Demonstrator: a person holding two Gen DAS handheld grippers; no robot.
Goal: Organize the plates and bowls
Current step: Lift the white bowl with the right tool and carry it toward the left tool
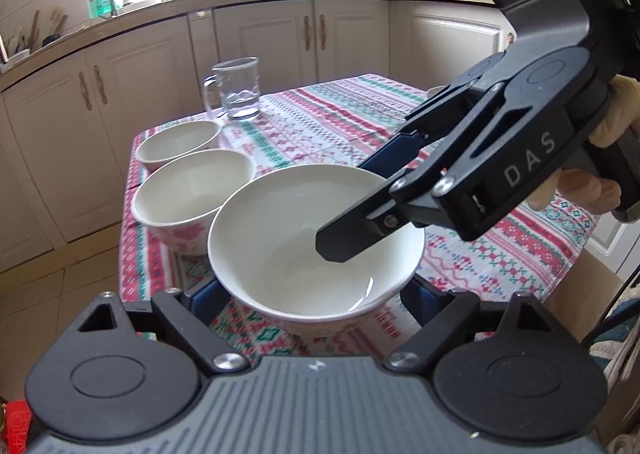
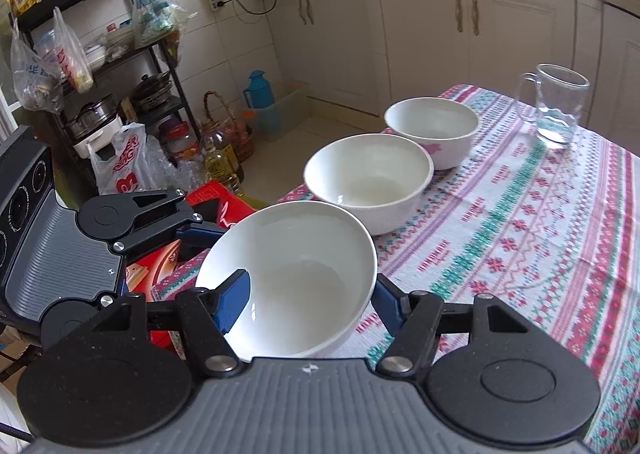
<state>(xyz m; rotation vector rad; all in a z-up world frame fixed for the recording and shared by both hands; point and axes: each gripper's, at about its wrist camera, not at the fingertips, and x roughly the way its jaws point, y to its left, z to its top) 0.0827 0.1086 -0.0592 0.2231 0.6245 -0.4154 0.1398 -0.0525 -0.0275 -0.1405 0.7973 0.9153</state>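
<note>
Three white bowls sitting in row on tablecloth [image 1: 320, 122].

Left wrist view: nearest bowl [image 1: 316, 242] sitting between left gripper [image 1: 316, 294] fingers, looks cradled from both sides, pads hidden so can't tell for sure. Right gripper [image 1: 360, 210] pinching far-right rim, one finger inside. Two grips fighting could be tipping it.

Right wrist view: same bowl [image 2: 292, 278] tilting, right gripper [image 2: 308, 302] clamping rim, blue pad [image 2: 234, 304] inside. Glazed wall looking slippery; second bowl [image 2: 368, 178] just ahead, risking clink.
</note>
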